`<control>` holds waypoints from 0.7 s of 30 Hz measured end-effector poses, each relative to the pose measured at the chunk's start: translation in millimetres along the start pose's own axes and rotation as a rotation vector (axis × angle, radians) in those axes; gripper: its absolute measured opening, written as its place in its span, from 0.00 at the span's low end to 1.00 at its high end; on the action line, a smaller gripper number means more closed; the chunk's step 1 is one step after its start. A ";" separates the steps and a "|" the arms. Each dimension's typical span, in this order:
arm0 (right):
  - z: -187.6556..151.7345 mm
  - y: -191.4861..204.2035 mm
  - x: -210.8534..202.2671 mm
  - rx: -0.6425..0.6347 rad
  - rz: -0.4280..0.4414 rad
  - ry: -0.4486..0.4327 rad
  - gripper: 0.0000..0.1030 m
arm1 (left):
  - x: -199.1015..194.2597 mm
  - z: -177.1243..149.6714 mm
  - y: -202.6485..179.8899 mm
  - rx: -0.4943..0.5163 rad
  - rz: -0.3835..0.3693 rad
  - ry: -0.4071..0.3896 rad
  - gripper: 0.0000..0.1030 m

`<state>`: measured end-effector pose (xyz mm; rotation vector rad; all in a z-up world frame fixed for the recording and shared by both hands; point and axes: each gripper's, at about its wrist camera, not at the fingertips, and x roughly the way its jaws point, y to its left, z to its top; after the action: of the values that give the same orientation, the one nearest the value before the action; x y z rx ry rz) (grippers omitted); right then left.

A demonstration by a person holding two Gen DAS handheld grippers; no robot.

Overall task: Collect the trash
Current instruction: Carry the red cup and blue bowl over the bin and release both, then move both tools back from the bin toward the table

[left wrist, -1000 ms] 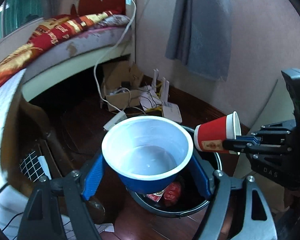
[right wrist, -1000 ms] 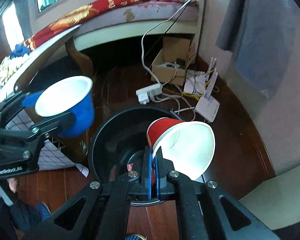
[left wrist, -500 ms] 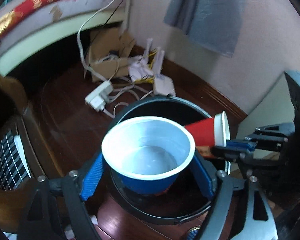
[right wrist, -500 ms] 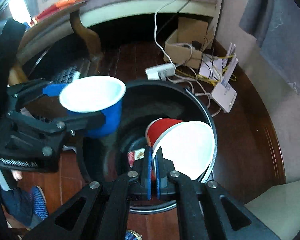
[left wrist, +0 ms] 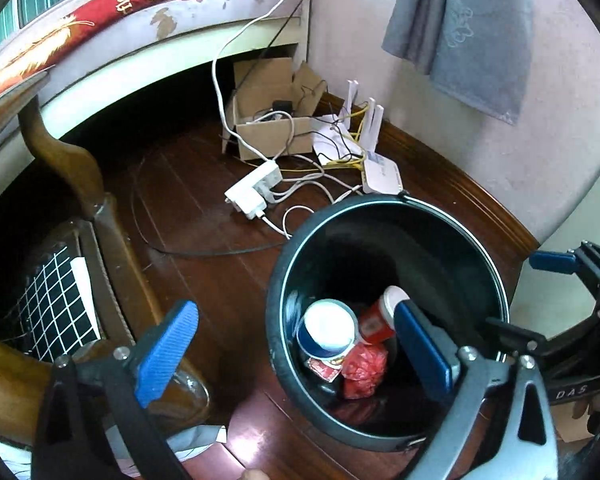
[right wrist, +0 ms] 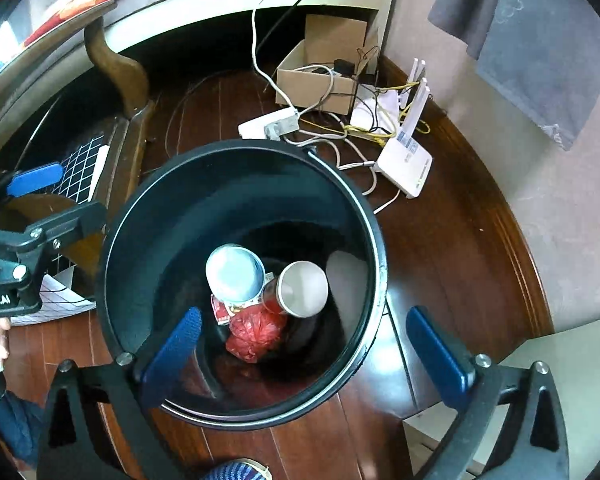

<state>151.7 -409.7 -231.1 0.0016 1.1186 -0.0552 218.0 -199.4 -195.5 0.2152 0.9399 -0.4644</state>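
Left gripper (left wrist: 296, 354) (empty), right gripper (right wrist: 316, 344), jaws wide

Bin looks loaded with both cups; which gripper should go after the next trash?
Probably left: both grippers are open and empty, but the left gripper sits off the bin rim, nearer the white paper scrap on the floor. The right gripper hangs over the bin.

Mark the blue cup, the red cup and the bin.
blue cup (right wrist: 233, 273), right wrist view, white inside.
red cup (right wrist: 303, 289), right wrist view, open mouth.
bin (right wrist: 374, 236), right wrist view, right rim.
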 end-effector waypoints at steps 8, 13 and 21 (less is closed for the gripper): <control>2.3 7.9 -9.4 -0.009 0.000 -0.008 1.00 | -12.9 -1.2 -0.1 0.011 0.020 -0.022 1.00; 1.6 6.5 -20.9 0.014 0.018 -0.027 1.00 | -26.6 0.5 -1.6 0.008 0.029 -0.041 1.00; 0.3 7.0 -46.5 0.035 0.016 -0.062 1.00 | -56.7 4.0 -2.1 0.004 0.034 -0.081 1.00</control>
<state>132.0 -400.7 -189.4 0.0394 1.0555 -0.0602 191.6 -186.3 -146.9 0.2144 0.8548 -0.4412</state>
